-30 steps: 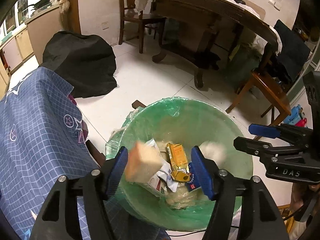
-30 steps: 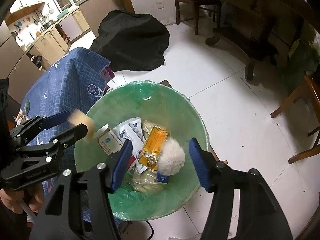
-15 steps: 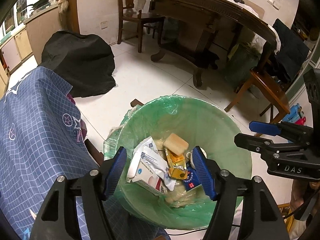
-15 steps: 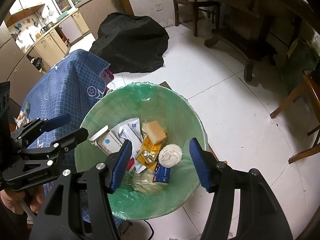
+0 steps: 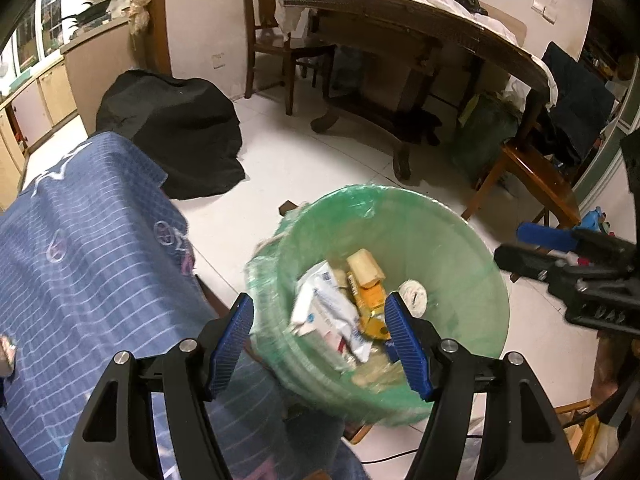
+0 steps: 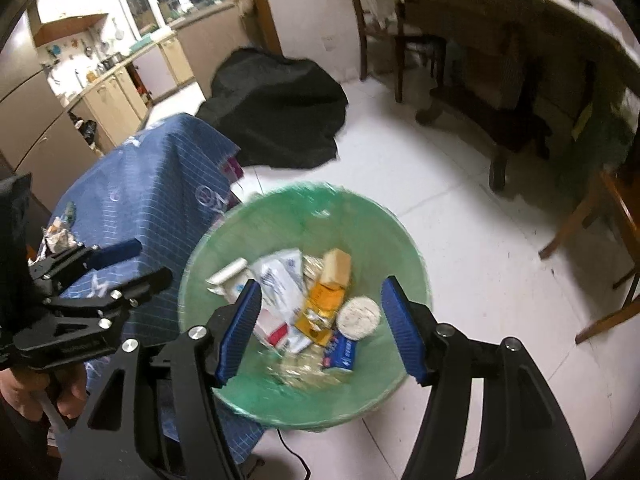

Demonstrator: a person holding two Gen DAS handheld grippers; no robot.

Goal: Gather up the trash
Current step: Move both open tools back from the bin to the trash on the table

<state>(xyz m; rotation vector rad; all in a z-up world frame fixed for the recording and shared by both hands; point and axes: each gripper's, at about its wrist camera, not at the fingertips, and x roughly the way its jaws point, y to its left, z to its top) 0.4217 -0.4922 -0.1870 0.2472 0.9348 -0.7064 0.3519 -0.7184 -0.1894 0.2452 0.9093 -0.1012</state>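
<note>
Both grippers, left [image 5: 320,344] and right [image 6: 320,330], hang wide and empty, the right just opening, above a motion-blurred bin [image 6: 404,240] whose trash [image 6: 320,300] labels are unreadable.

We held the left tool [image 5: 320,344] and right tool [image 6: 320,330] side by side, both angled downward, jaws apart and empty; the right's had just been opening.

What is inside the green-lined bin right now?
The bin holds a tan sponge, yellow packet, white round wad and white wrappers; anything beneath stays hidden.
</note>
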